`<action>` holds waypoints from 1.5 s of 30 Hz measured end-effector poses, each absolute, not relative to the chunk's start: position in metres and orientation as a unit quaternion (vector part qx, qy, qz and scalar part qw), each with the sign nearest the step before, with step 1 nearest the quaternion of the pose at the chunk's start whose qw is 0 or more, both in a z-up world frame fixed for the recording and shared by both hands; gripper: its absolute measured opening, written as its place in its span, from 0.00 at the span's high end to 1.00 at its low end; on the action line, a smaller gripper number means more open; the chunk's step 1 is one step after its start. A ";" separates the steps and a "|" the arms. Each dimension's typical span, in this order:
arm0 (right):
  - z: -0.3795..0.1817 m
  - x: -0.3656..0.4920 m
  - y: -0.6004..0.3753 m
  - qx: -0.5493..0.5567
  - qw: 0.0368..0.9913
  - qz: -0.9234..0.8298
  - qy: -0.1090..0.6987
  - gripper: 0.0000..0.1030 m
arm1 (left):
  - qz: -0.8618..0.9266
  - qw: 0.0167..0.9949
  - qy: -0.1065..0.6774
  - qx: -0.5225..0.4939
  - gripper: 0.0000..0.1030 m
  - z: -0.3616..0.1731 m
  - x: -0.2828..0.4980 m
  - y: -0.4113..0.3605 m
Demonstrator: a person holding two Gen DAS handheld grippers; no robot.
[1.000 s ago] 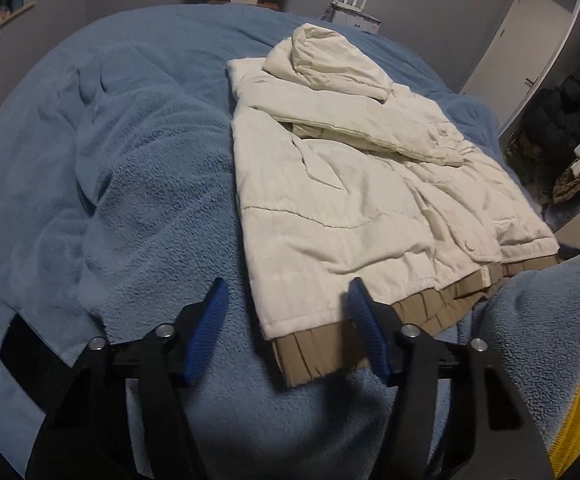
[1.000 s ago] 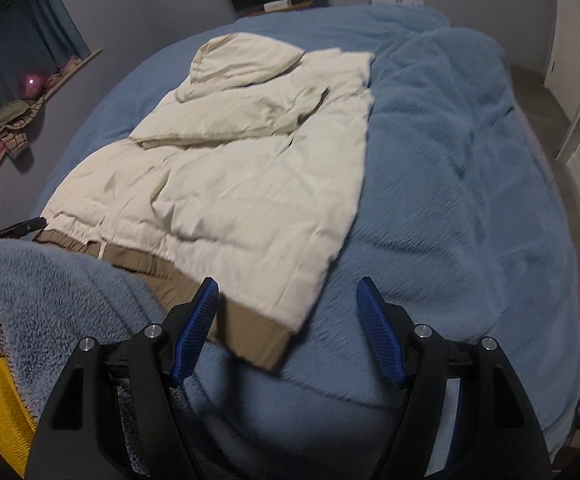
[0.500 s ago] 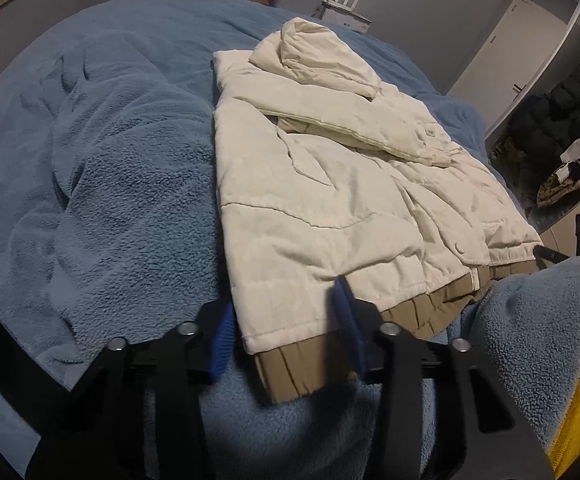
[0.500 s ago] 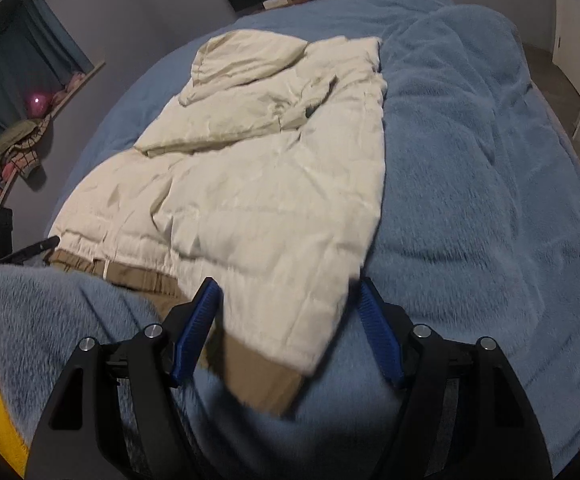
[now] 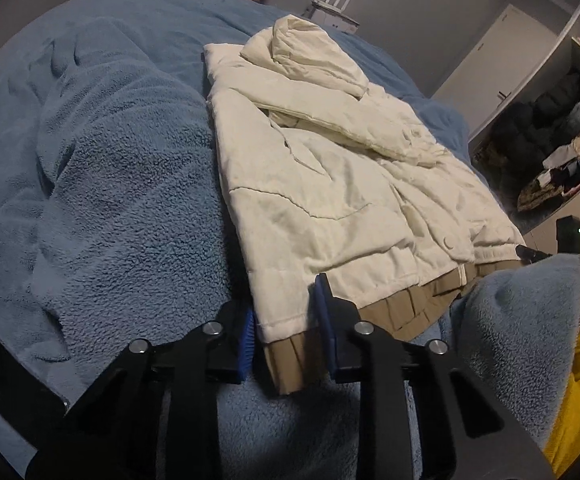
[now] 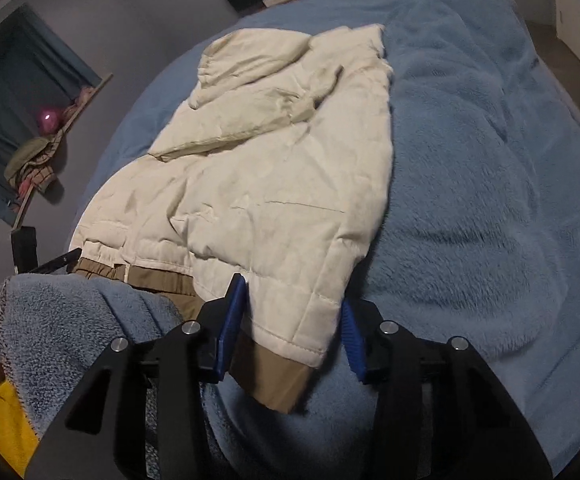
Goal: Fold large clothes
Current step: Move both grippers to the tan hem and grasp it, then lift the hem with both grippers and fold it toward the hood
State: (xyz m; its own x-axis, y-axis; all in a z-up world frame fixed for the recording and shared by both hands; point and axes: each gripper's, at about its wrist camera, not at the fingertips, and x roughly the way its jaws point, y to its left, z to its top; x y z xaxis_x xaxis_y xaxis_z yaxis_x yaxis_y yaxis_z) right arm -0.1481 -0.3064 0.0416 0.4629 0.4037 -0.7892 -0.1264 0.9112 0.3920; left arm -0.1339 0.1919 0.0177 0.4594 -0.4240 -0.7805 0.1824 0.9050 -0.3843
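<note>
A cream hooded jacket (image 5: 330, 184) with a tan hem (image 5: 406, 308) lies flat on the blue fleece bed cover (image 5: 121, 184), hood at the far end and one sleeve folded across the chest. My left gripper (image 5: 283, 332) straddles the jacket's near left hem corner, its blue pads close on either side of the cloth. In the right wrist view the jacket (image 6: 273, 176) lies the same way, and my right gripper (image 6: 292, 328) straddles its near right hem corner (image 6: 285, 376) with a wider gap between the pads.
A blue fleece sleeve and yellow cuff of the person (image 5: 530, 344) lie at the near edge by the hem. A wardrobe with dark clothes (image 5: 550, 152) stands at the right. A shelf with a pink ball (image 6: 49, 120) is on the left wall.
Both grippers moved forward onto the jacket's near hem corners. The left jaws have narrowed a lot around the cloth; the right jaws have narrowed somewhat.
</note>
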 end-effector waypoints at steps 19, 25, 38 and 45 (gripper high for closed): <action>0.156 -0.051 -0.298 0.058 0.919 0.147 0.361 0.91 | -0.167 0.897 0.388 -0.131 0.89 0.133 -0.031 0.198; 0.171 0.013 -0.310 0.076 0.926 0.137 0.344 0.91 | -0.147 0.902 0.377 -0.147 0.89 0.151 0.032 0.203; 0.127 0.148 -0.334 0.127 0.927 0.056 0.348 0.91 | -0.057 0.918 0.368 -0.137 0.88 0.117 0.171 0.192; 0.078 0.216 -0.338 0.142 0.916 0.012 0.376 0.91 | -0.022 0.910 0.395 -0.123 0.87 0.064 0.235 0.189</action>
